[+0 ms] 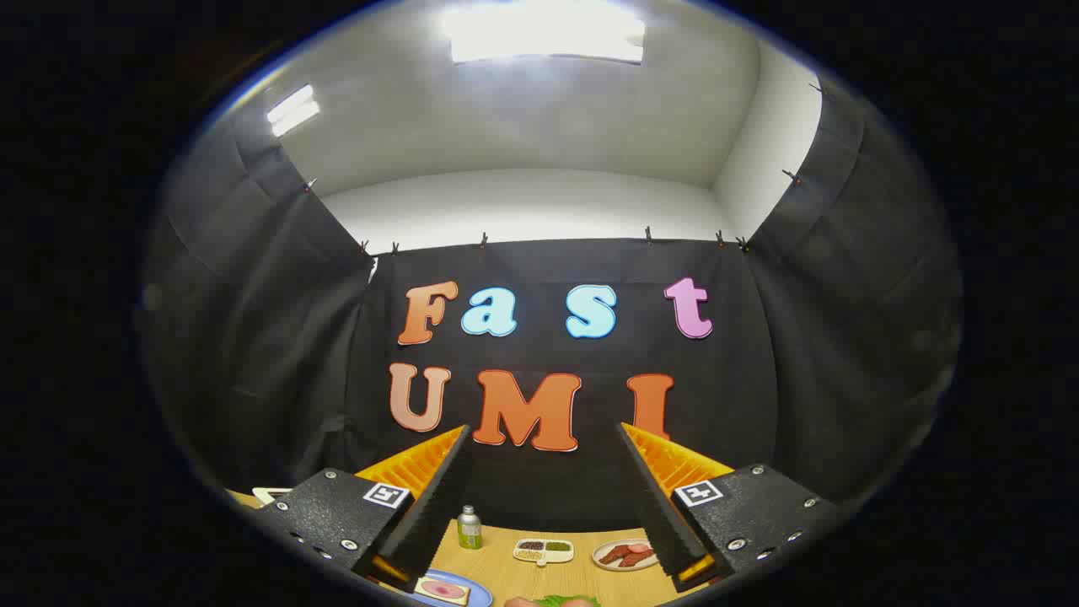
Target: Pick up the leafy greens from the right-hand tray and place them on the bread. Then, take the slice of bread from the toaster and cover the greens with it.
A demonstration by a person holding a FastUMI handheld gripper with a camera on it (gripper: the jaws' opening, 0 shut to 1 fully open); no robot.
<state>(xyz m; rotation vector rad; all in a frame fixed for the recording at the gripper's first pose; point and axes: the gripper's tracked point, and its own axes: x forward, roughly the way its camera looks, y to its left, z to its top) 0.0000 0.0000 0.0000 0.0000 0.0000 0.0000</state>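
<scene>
My gripper (543, 428) is open, its two fingers spread wide and raised well above the wooden table (506, 573), with nothing between them. Low down near the table's front edge, between the fingers, lies a bit of leafy greens (566, 601), mostly cut off. To its left a slice of bread (442, 590) with a pink topping rests on a blue plate (482, 595), just beside the left finger (430, 497). A white object (271, 494) peeks out behind the left finger's body; I cannot tell what it is.
Toward the back of the table stand a small green bottle with a silver cap (469, 528), a white divided dish of seasonings (544, 550) and a white plate of reddish meat slices (624, 554). Black cloth walls close the booth on three sides.
</scene>
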